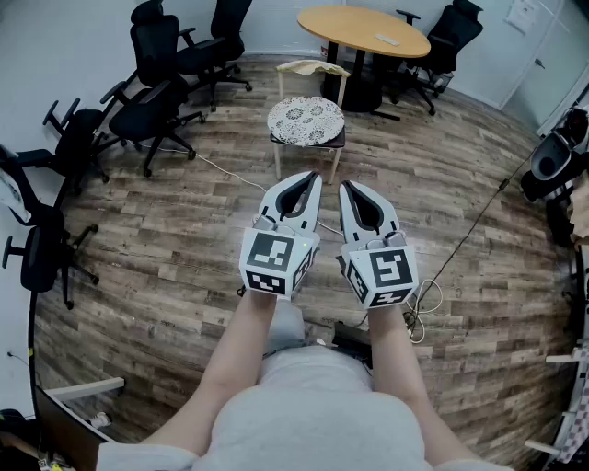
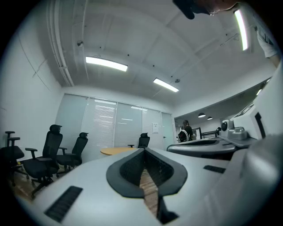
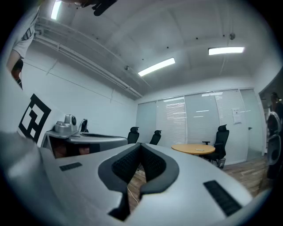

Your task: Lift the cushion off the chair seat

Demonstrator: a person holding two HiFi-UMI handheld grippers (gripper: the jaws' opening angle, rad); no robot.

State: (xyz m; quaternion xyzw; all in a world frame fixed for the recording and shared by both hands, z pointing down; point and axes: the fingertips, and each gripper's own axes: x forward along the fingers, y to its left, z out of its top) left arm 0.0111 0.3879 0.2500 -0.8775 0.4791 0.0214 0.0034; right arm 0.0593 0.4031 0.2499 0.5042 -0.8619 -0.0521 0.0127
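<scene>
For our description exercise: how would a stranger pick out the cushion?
Find the round table at the far end. Before it stands a pale wooden chair, the cushion on its seat. It alone is round, white and lacy; the office chairs around are black.

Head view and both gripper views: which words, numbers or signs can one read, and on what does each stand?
No words or numbers can be read.
Left marker cube and right marker cube: black square patterns, no letters.
Sheet on the glass wall: too small to read.
White panel on the far wall: too blurred to read.
</scene>
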